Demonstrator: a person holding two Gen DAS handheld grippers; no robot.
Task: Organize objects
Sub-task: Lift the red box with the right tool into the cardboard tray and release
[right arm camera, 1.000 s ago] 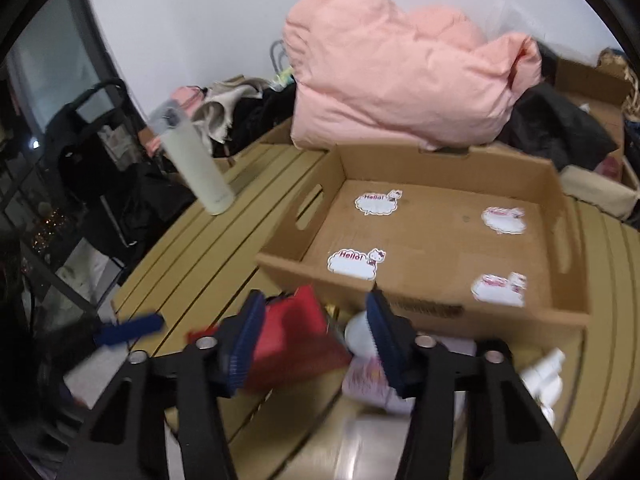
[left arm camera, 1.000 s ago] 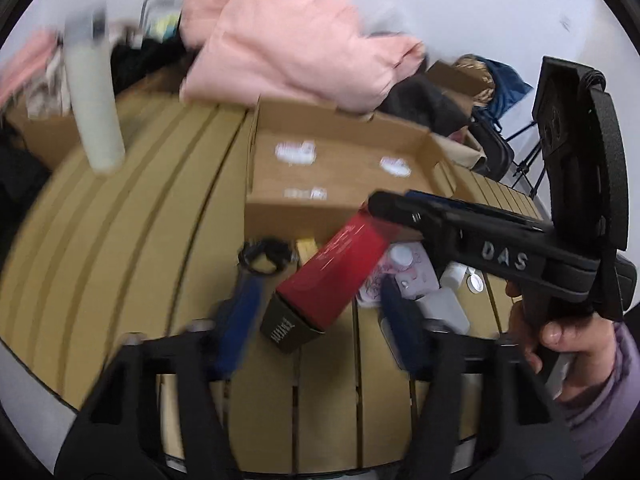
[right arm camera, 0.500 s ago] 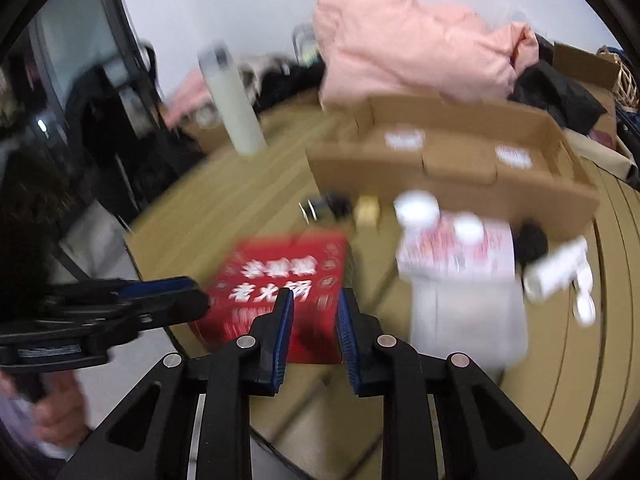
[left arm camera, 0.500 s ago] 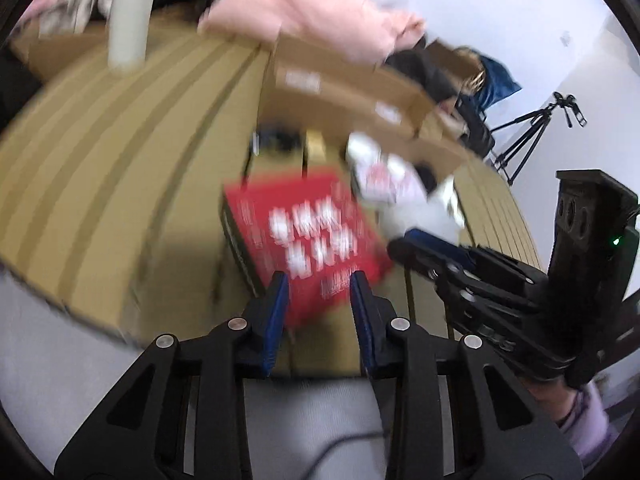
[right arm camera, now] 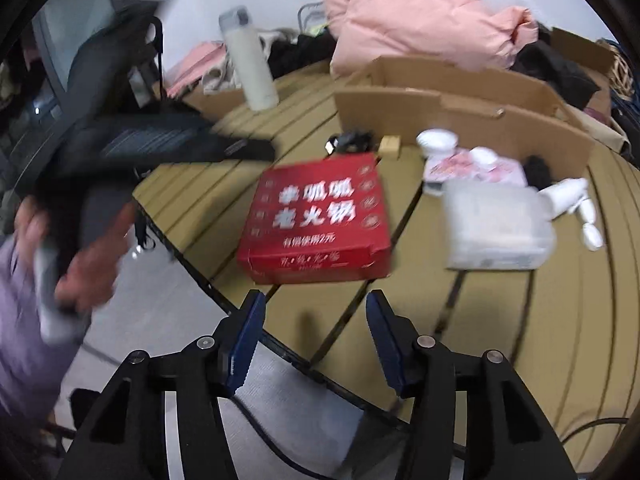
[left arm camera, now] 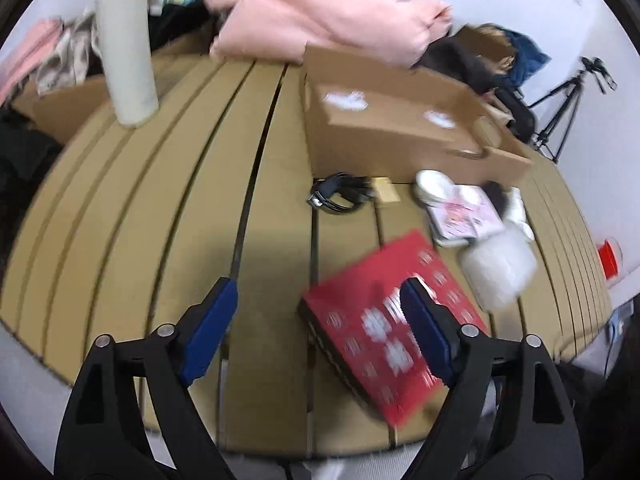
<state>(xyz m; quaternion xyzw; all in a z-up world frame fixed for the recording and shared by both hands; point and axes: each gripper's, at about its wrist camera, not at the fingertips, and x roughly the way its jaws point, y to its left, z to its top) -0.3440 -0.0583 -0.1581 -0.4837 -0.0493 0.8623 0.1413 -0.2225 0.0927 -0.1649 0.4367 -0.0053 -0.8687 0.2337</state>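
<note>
A flat red box (right arm camera: pixel 320 216) with white lettering lies on the slatted wooden table (right arm camera: pixel 560 320) near its front edge; it also shows in the left wrist view (left arm camera: pixel 384 332). My right gripper (right arm camera: pixel 316 338) is open and empty, just in front of the box over the table edge. My left gripper (left arm camera: pixel 320 320) is open and empty, above the table with its right finger over the box. The left gripper's body (right arm camera: pixel 168 140) shows at the left in the right wrist view. An open cardboard tray (left arm camera: pixel 400 128) stands behind.
A white plastic packet (right arm camera: pixel 496 224), a pink printed packet (right arm camera: pixel 476 168), a white cup (right arm camera: pixel 436 142), small white bottles (right arm camera: pixel 576 204), a black cable (left arm camera: pixel 340 196) and a small wooden block (right arm camera: pixel 390 145) lie before the tray. A tall white bottle (left arm camera: pixel 126 52) stands far left. Pink clothing (left arm camera: pixel 328 8) is piled behind.
The red box was held up tilted and now lies flat on the table. Both grippers went from nearly shut to open and pulled back; the left one swung left.
</note>
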